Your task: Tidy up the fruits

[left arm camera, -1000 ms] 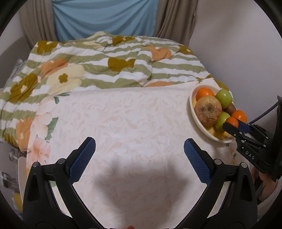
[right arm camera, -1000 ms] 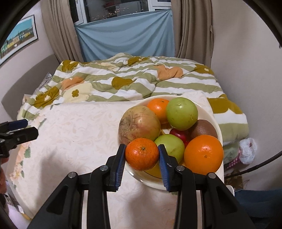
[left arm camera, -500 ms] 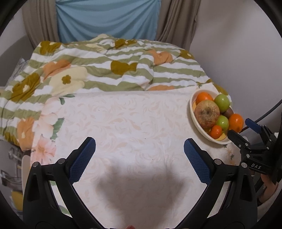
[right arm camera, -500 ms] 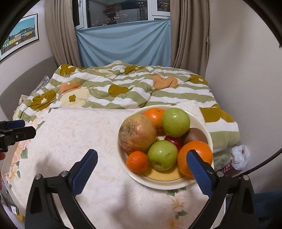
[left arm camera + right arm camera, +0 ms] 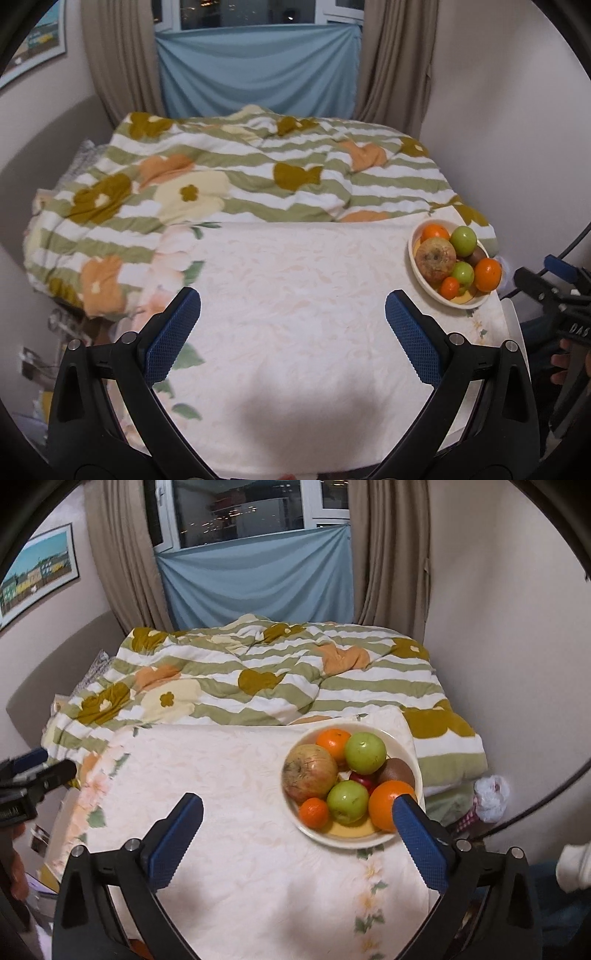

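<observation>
Both grippers hover above a table (image 5: 229,775) covered with a pale floral cloth, and neither holds anything. The left gripper (image 5: 292,325) has its blue-padded fingers (image 5: 173,334) spread wide over the bare middle of the cloth. The right gripper (image 5: 295,834) also has its fingers (image 5: 419,843) spread wide, with the right-hand pad just in front of the bowl's near rim. The cream bowl (image 5: 334,840) sits near the table's far right corner and holds all the fruit: a large mottled apple (image 5: 309,772), two green apples (image 5: 365,752), a big orange (image 5: 388,803), a small tangerine (image 5: 314,813) at the front, another orange (image 5: 333,743) at the back, a brown kiwi (image 5: 397,771), and a bit of something red between them. Behind the table lies a bed with a green-striped flowered quilt (image 5: 266,672).
</observation>
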Available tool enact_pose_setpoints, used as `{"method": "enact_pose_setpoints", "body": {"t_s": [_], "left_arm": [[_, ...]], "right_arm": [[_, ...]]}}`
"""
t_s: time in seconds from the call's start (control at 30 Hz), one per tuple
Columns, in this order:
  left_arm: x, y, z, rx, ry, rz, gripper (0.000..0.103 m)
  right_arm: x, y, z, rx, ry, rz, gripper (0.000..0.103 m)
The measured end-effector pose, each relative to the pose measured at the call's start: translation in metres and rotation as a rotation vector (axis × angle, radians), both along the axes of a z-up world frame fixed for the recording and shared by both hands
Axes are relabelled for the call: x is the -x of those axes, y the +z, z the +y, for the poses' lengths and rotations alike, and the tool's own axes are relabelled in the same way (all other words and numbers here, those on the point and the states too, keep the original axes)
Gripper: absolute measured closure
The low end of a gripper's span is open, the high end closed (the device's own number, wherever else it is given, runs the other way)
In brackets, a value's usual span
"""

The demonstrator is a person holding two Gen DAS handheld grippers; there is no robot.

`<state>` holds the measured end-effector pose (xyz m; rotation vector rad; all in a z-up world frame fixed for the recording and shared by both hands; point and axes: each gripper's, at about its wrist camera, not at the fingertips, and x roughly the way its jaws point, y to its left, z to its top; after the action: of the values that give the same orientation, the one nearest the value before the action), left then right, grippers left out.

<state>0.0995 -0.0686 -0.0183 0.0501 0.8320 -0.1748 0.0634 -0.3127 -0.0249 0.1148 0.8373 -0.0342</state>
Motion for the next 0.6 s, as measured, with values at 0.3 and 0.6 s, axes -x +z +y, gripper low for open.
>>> {"method": "enact_pose_setpoints", "body": {"t_s": [0.3,0.6], "left_arm": [[0.035,0.021,0.023,-0.028,0.036,-0.052,0.0],[0.052,0.03,0.031,-0.021,0.046,-0.09,0.0]], "right_arm": [[0.026,0.021,0.022,0.033,-0.012,-0.019,0.001],[0.043,0.03,0.03,0.053,-0.036,-0.053,0.001]]}}
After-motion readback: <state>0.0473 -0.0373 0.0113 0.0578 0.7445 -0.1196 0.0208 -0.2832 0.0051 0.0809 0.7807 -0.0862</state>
